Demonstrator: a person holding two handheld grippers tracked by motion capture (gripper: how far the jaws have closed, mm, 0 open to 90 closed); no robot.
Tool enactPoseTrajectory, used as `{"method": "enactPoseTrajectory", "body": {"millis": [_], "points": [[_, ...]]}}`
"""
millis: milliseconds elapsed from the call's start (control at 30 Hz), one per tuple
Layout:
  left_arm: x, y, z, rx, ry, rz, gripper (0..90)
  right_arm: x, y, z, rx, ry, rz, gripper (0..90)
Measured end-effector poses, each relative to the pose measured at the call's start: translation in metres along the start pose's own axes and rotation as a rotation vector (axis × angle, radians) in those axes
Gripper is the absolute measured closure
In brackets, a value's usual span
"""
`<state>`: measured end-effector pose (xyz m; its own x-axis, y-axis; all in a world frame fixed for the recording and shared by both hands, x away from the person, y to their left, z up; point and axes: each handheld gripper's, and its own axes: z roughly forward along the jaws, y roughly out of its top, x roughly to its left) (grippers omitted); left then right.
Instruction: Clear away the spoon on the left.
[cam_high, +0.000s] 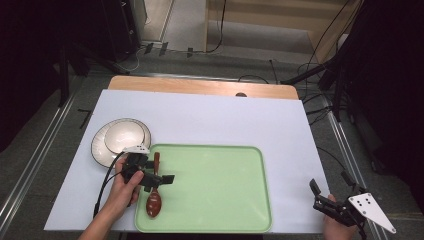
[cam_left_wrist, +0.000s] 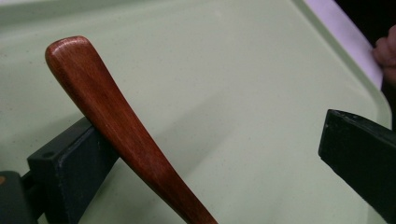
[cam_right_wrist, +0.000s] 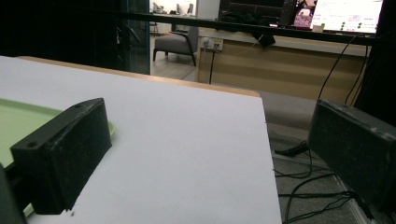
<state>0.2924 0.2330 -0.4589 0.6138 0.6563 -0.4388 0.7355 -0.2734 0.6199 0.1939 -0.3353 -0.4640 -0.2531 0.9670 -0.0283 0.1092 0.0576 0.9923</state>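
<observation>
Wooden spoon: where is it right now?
The wooden spoon lies at the green tray's left edge in the high view, handle between the open left gripper jaws.

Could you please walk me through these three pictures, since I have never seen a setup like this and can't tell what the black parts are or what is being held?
There is no robot here: a person holds a hand-held two-jaw gripper in each hand. The high view looks down on the table; the other two come from cameras riding on each gripper, looking along its black jaws.

On the white table surface lie a green tray and, to its left, stacked white plates. A wooden spoon lies on the tray's left part.

The left gripper is over the spoon. In its own view, the spoon's handle leans against one jaw while the other jaw stands well apart, so it is open, not clamping. The right gripper is at the table's right edge, open, with nothing between its jaws.
</observation>
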Motion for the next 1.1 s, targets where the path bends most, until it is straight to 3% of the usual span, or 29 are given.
{"method": "enactPoseTrajectory", "body": {"millis": [500,633,733,1100], "points": [[-0.006,0.000,0.003,0.036,0.085,0.059,0.0,0.000,0.000,0.000,-0.003,0.001,0.002,0.0],[-0.012,0.000,0.004,0.048,0.119,0.104,0.0,0.000,0.000,0.000,-0.004,0.003,0.002,0.0],[-0.013,0.000,0.006,0.055,0.143,0.111,0.0,0.000,0.000,0.000,-0.003,0.002,0.003,0.0],[-0.014,-0.001,0.003,0.038,0.131,0.120,0.0,0.000,0.000,-0.001,-0.004,0.005,0.004,0.0]]}}
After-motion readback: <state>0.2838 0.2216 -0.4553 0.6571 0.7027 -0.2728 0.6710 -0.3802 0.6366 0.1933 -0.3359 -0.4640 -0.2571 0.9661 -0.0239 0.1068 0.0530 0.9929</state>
